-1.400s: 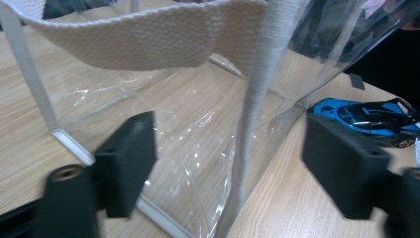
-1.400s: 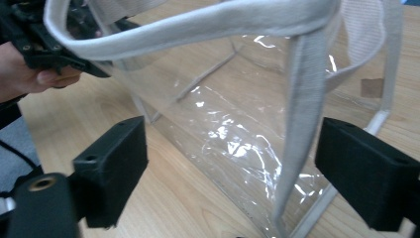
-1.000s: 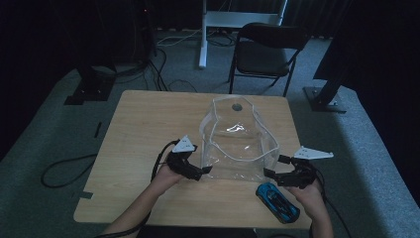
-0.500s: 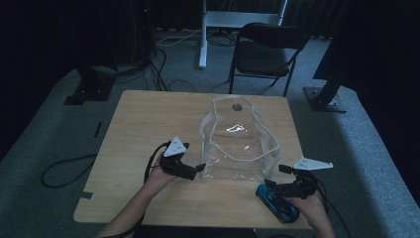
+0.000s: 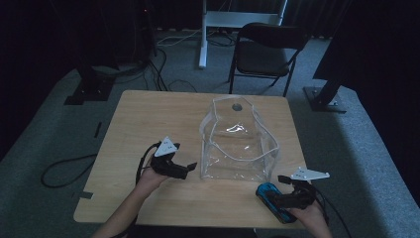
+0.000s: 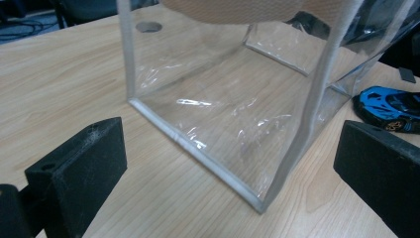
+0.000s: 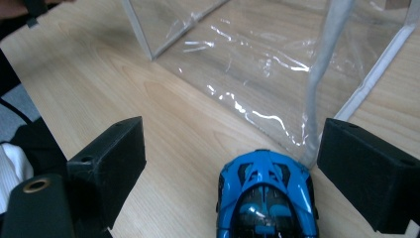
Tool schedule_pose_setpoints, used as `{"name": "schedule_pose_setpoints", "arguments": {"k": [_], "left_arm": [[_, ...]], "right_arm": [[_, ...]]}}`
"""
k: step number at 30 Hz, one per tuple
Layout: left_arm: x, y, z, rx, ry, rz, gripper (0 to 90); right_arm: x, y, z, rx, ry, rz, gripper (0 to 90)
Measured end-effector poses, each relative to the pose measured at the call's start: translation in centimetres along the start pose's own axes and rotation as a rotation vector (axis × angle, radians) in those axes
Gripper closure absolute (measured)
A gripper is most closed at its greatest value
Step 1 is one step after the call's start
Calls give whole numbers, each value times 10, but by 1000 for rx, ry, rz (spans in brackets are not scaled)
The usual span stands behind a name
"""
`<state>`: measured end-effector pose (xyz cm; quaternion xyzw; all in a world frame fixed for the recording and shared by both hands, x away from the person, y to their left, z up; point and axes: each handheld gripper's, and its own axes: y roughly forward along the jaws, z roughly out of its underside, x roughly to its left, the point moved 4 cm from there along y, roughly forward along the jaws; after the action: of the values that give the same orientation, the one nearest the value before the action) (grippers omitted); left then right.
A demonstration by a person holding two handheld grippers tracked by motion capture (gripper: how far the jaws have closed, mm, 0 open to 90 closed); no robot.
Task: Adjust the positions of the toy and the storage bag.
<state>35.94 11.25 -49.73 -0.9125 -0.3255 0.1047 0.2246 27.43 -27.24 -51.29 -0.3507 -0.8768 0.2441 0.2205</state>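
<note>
A clear plastic bag point(image 5: 237, 144) stands open in the middle of the wooden table point(image 5: 148, 124). A blue toy car point(image 5: 266, 191) lies near the front edge, just off the bag's front right corner. My right gripper point(image 5: 277, 198) is open over the car. In the right gripper view the car point(image 7: 267, 198) sits between the wide jaws of that gripper point(image 7: 237, 148), nose toward the bag point(image 7: 267, 64). My left gripper point(image 5: 189, 170) is open, just left of the bag. It point(image 6: 233, 148) faces the bag's corner point(image 6: 223, 114), with the car point(image 6: 391, 106) beyond.
A round grey grommet point(image 5: 236, 106) sits in the table behind the bag. A black folding chair point(image 5: 267, 49) stands beyond the far edge. Cables point(image 5: 64, 168) lie on the carpet at left. The car is close to the table's front edge.
My right gripper has drawn back toward the front edge and now straddles the blue car. My left gripper has shifted a little left, away from the bag.
</note>
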Motion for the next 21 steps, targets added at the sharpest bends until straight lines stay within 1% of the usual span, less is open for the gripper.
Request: {"name": "schedule_pose_setpoints", "arguments": {"k": [8, 10, 12, 14, 15, 18, 21], "left_arm": [[14, -16, 9, 11, -8, -42, 6], [19, -21, 13, 5, -10, -57, 6], [23, -24, 18, 5, -24, -69, 6], [27, -27, 22, 15, -23, -81, 6], [29, -29, 25, 22, -24, -88, 6], [37, -36, 34, 35, -38, -114, 6], [44, -44, 43, 40, -65, -137, 6]], "right_arm": [[1, 4, 11, 40, -6, 28, 108], [0, 5, 15, 45, -3, 35, 108], [-1, 5, 18, 51, 1, 38, 108], [-2, 7, 20, 66, -3, 65, 108], [-3, 7, 21, 73, -7, 67, 108], [-3, 10, 24, 96, -17, 81, 108], [-3, 14, 27, 116, -23, 89, 108]]}}
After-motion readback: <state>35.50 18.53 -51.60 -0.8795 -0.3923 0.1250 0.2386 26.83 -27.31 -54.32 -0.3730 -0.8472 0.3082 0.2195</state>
